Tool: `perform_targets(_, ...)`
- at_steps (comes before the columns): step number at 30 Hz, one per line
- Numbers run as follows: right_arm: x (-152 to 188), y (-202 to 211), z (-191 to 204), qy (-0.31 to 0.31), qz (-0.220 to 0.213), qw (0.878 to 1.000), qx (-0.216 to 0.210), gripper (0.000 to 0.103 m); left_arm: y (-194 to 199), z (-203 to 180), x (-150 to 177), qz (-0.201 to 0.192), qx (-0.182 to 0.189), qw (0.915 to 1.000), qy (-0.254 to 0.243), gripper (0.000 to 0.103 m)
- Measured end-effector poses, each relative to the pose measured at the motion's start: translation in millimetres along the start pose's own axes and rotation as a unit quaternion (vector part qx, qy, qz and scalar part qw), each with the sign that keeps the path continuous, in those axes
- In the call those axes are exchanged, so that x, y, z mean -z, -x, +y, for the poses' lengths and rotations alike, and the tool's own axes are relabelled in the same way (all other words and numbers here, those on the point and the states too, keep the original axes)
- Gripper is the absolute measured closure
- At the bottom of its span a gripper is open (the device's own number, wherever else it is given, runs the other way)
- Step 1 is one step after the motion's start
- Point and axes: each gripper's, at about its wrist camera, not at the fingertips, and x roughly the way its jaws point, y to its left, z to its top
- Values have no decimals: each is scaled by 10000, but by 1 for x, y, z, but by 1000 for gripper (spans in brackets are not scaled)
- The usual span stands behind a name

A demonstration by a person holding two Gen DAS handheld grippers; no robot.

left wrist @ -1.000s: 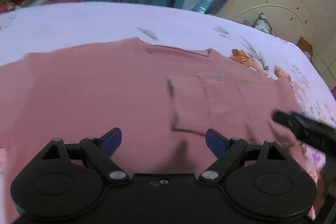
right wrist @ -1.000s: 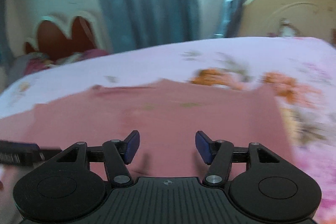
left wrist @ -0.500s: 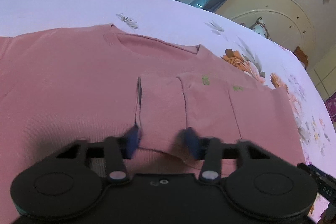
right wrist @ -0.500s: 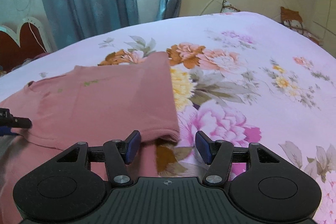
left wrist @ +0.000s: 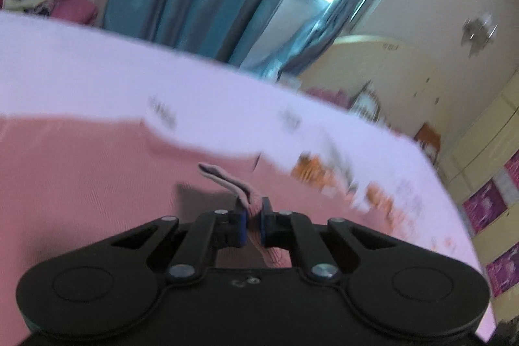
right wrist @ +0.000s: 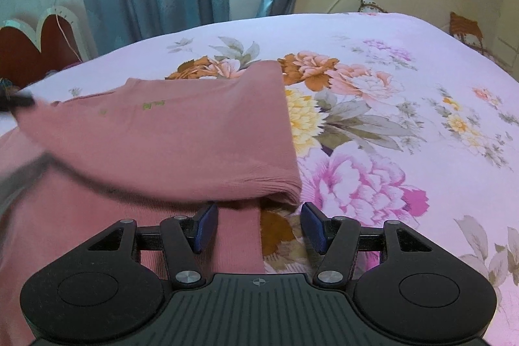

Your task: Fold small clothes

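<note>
The pink sweater (left wrist: 81, 171) lies spread on the floral bedsheet (left wrist: 97, 77), filling the left and lower part of the left wrist view. The left gripper (left wrist: 252, 224) is clenched on a bunched strip of the sweater's cloth, its 2 blue pads (left wrist: 241, 227) pressed to the fabric with almost no gap; the pinched cuff rises in a twisted fold ahead of them. This view is blurred, so the bed's flower print and the cloth edges are smeared. In the right wrist view the sweater (right wrist: 168, 132) has its sleeve folded across the body, the ribbed cuff end just ahead of the right gripper (right wrist: 259, 226). That gripper stands wide apart and grips nothing, its left pad over the sweater, its right pad over the bedsheet (right wrist: 405, 86). At far left a dark blurred shape is cut off by the frame
</note>
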Motion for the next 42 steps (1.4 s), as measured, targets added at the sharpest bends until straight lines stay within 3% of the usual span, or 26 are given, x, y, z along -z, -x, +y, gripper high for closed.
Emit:
perform_targets(2, -4, -5, 2, -57, -45, 10000, 26, 49, 10, -1, -10, -224, -20, 9997, -36, 96)
perform_targets(3, -7, -8, 3, -86, -58, 9999, 16, 57, 15, 2, -13, -303, -55, 9995, -37, 96)
perform_targets(4, -10, -12, 3, -128, -40, 9999, -49, 75, 20, 6, -14, -368, -101, 9993, -25, 96)
perform_targets(5, -11, -14, 4, -163, -26, 9998, -78, 83, 24, 10, -15, -417, -176, 9990, -42, 96)
perform_targets(7, -13, -18, 8, -89, 2, 9999, -141, 84, 29, 20, -11, -456, -402, 9981, -130, 96)
perform_targets(10, -10, -17, 9, 7, -38, 10000, 0, 95, 24, 42, 3, -282, -747, 9968, -35, 96)
perform_targets(15, -3, -14, -5, -239, 21, 9997, 100, 95, 6, 69, 38, 215, -1155, 9930, 91, 96)
perform_targets(20, -5, -3, -6, -72, 218, 9997, -30, 95, -7, 73, 52, 516, -1304, 9899, -201, 94)
perform_targets(22, -5, 5, -7, 56, 207, 9998, 2, 94, -4, 74, 48, 502, -1432, 9882, -211, 80)
perform_targets(26, -13, 18, -5, 241, 26, 9997, 98, 94, 1, 80, 44, 480, -1723, 9838, -152, 77)
perform_targets(29, -22, 23, -5, 221, -81, 9997, 69, 91, 9, 84, 40, 445, -1780, 9830, -83, 68)
perform_targets(30, -26, 25, -5, 229, -121, 9996, 61, 88, 11, 82, 40, 391, -1800, 9828, -107, 61)
perform_targets(31, -29, 26, -4, 234, -172, 9996, 58, 70, 15, 81, 39, 324, -1819, 9827, -133, 49)
perform_targets(32, -32, 28, -3, 239, -238, 9994, 56, 45, 17, 80, 37, 265, -1828, 9827, -152, 42)
perform_targets(33, -35, 30, -2, 258, -312, 9992, 66, 40, 19, 78, 36, 196, -1823, 9829, -176, 31)
perform_targets(42, -66, 0, 8, 340, -315, 9988, -122, 40, 2, 53, 26, 81, -1604, 9865, -331, 32)
